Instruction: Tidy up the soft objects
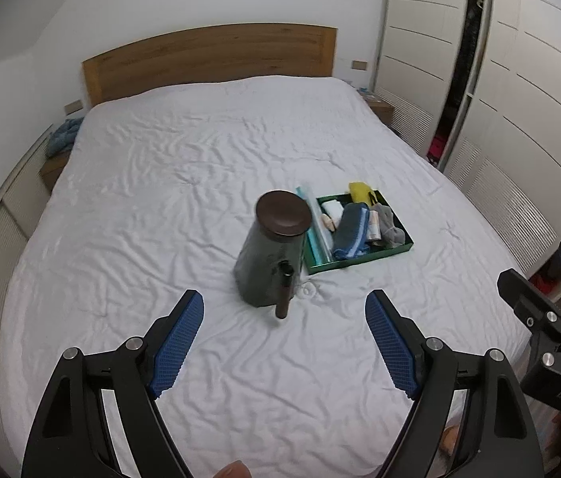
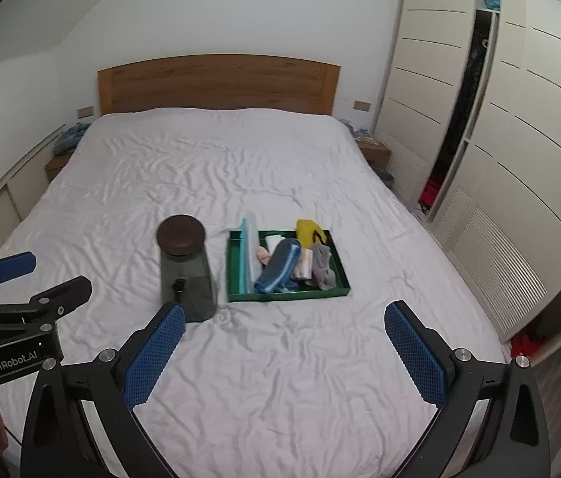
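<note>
A green tray [image 1: 364,261] [image 2: 288,295] lies on the white bed, holding several soft items: a blue towel roll [image 1: 350,233] [image 2: 278,265], a grey sock [image 1: 390,225] [image 2: 323,267], a yellow cloth [image 1: 361,191] [image 2: 309,230] and white pieces. Left of it stands a dark jar [image 1: 270,253] [image 2: 187,271] with a brown lid. My left gripper [image 1: 284,306] hovers open above the sheet in front of the jar, nothing between its blue pads. My right gripper [image 2: 284,314] is open too, empty, in front of the tray.
The wrinkled white bed [image 1: 181,183] [image 2: 201,183] fills both views, with a wooden headboard [image 1: 208,59] behind. White wardrobes [image 2: 499,139] line the right side. A blue cloth [image 1: 61,135] lies on the left nightstand. The other gripper's body shows at each view's edge.
</note>
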